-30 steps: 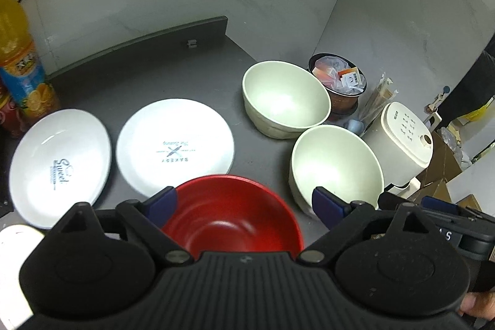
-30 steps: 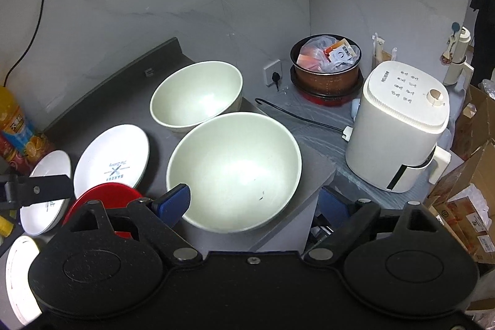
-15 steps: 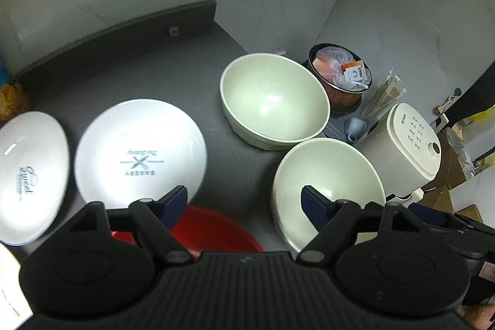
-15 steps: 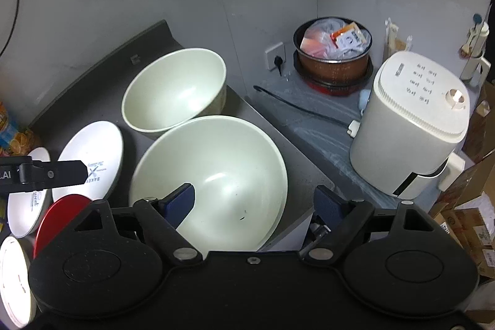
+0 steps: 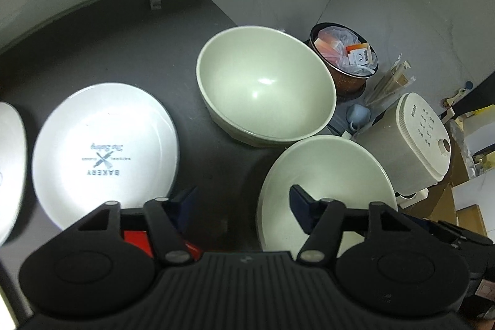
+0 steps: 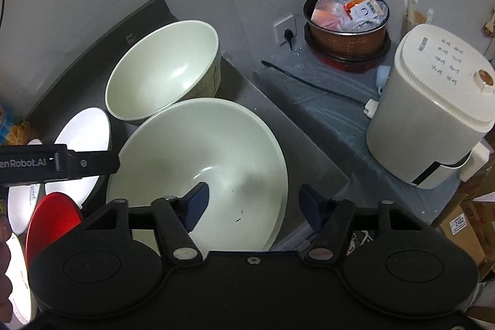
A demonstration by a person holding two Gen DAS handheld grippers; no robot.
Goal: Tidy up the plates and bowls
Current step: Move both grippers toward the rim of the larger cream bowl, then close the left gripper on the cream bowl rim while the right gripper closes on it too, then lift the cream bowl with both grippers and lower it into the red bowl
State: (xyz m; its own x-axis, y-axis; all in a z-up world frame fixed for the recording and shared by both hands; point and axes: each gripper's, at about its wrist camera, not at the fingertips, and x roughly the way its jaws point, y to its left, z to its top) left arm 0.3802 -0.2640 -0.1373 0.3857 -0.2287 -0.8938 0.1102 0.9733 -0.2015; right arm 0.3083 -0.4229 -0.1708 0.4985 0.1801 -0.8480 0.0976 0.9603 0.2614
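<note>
Both claws stand wide and empty. Right claw (image 6: 252, 201) straddles the right rim of the near cream bowl (image 6: 201, 166), one finger inside and one outside, seemingly lined up to pinch that rim. Left claw (image 5: 243, 206) hovers over bare counter (image 5: 123, 36) between the bakery plate (image 5: 105, 144) and that bowl. Behind, the far cream bowl (image 5: 266, 85) waits, probably for nesting.

Glazed crockery on a matt dark counter

Both pale green bowls (image 5: 266, 85) (image 6: 201, 169) look like glossy glazed ceramic, catching highlights; the white plate (image 5: 105, 144) at left of the left wrist view is smooth and shiny, with printed lettering. The red bowl (image 6: 52, 225) gleams like lacquer. The counter (image 5: 123, 45) is matt grey; the white appliance (image 6: 433, 113) looks like smooth plastic.
</note>
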